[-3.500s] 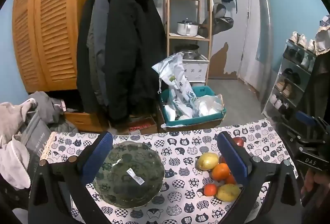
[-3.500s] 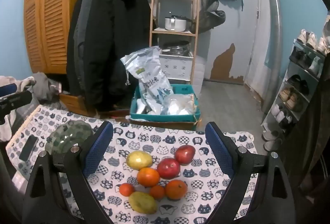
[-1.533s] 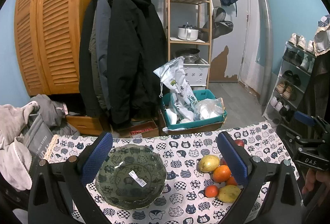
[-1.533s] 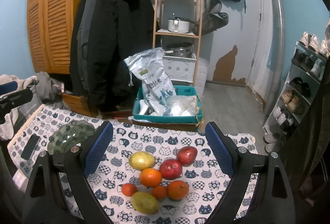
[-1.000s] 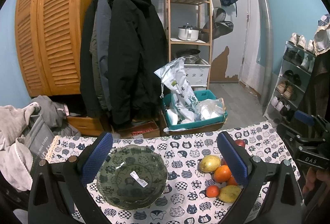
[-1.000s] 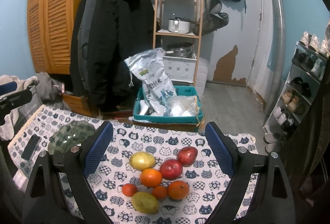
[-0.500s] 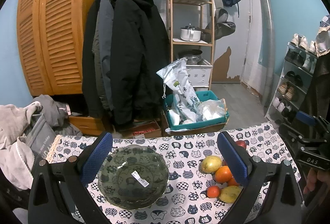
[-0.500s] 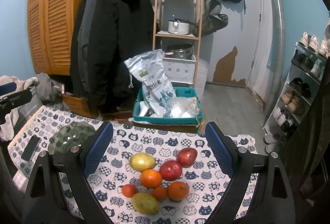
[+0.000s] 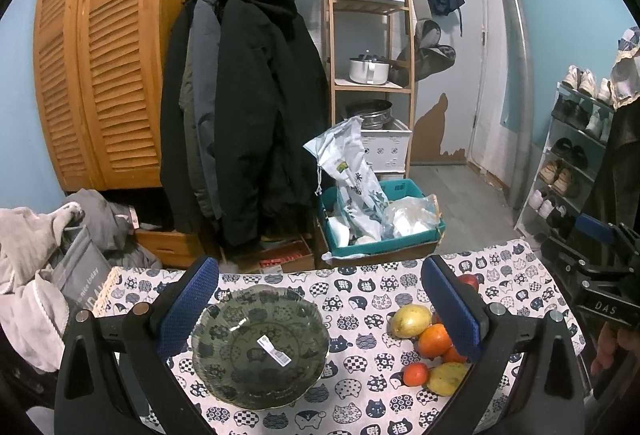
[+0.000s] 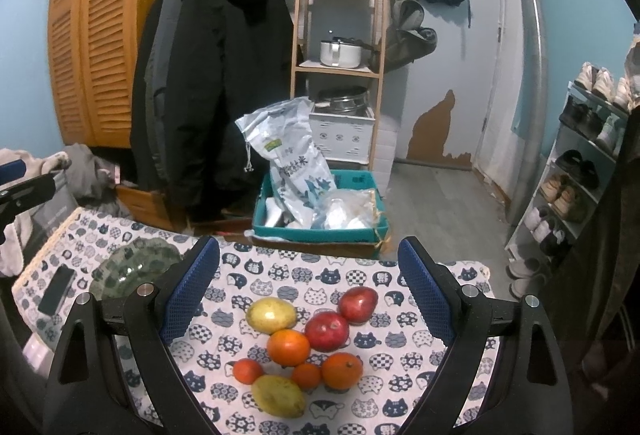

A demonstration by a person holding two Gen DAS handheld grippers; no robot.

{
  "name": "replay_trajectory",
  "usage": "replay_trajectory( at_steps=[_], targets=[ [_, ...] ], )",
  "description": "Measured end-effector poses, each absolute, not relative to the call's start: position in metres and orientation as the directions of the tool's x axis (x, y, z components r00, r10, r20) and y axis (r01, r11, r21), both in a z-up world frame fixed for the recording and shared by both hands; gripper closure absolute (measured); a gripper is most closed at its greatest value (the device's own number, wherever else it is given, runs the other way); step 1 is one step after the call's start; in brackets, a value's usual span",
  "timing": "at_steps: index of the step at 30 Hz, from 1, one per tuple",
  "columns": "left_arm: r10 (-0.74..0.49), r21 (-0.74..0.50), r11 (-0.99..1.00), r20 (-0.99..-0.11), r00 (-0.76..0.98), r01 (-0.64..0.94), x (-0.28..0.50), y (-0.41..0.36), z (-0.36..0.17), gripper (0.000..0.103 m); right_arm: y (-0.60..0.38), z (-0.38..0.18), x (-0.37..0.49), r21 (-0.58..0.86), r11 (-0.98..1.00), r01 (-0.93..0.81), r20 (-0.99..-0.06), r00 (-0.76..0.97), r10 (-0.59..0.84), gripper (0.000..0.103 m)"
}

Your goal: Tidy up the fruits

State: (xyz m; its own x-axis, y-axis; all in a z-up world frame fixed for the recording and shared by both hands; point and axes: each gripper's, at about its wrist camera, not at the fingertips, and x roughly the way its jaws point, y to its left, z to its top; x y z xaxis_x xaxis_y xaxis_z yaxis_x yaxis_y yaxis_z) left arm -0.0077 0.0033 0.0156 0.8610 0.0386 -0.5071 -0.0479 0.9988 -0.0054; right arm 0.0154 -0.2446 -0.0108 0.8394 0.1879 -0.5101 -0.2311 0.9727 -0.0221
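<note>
A green glass bowl (image 9: 260,347) with a white sticker sits empty on the cat-print tablecloth (image 9: 360,411). My left gripper (image 9: 318,303) is open above it, empty. To the bowl's right lies a fruit pile: a yellow fruit (image 9: 410,321), an orange (image 9: 434,339), a small tangerine (image 9: 415,373). In the right wrist view the pile holds two red apples (image 10: 327,331), oranges (image 10: 288,347), tangerines (image 10: 248,371) and two yellow fruits (image 10: 278,395). My right gripper (image 10: 308,291) is open over the pile, empty. The bowl (image 10: 136,269) lies to its left.
A black phone (image 10: 58,289) lies on the table's left end. Beyond the far table edge stand a teal crate (image 10: 320,223) with bags, hanging coats (image 9: 240,115), a wooden shelf (image 9: 372,75) and a shoe rack (image 10: 588,163). Clothes (image 9: 36,255) pile at the left.
Both grippers have drifted slightly back and up, so the table sits a little lower in view. Nothing has been grasped; the fruit and bowl have not moved.
</note>
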Motion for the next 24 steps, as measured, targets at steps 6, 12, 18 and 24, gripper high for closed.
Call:
replay_trajectory(
  at_steps=[6,12,18,24],
  targets=[
    [0.037,-0.002,0.999,-0.504,0.863,-0.044,-0.008,0.003,0.013,0.001,-0.246,-0.01,0.017,-0.024,0.972,-0.235,-0.509,0.84,0.191,0.014],
    [0.038,0.0,0.999,-0.505,0.862,-0.044,-0.011,0.001,0.012,0.001,-0.25,-0.004,0.02,-0.022,0.971,-0.237,-0.508,0.839,0.194,0.014],
    [0.038,0.002,0.999,-0.511,0.859,-0.044,-0.011,0.0,0.009,0.001,-0.247,-0.005,0.02,-0.025,0.971,-0.236,-0.509,0.839,0.191,0.014],
    [0.034,0.005,0.999,-0.536,0.843,-0.037,-0.006,-0.003,-0.001,0.001,-0.255,-0.011,0.019,-0.025,0.973,-0.229,-0.515,0.837,0.184,0.014]
  ],
)
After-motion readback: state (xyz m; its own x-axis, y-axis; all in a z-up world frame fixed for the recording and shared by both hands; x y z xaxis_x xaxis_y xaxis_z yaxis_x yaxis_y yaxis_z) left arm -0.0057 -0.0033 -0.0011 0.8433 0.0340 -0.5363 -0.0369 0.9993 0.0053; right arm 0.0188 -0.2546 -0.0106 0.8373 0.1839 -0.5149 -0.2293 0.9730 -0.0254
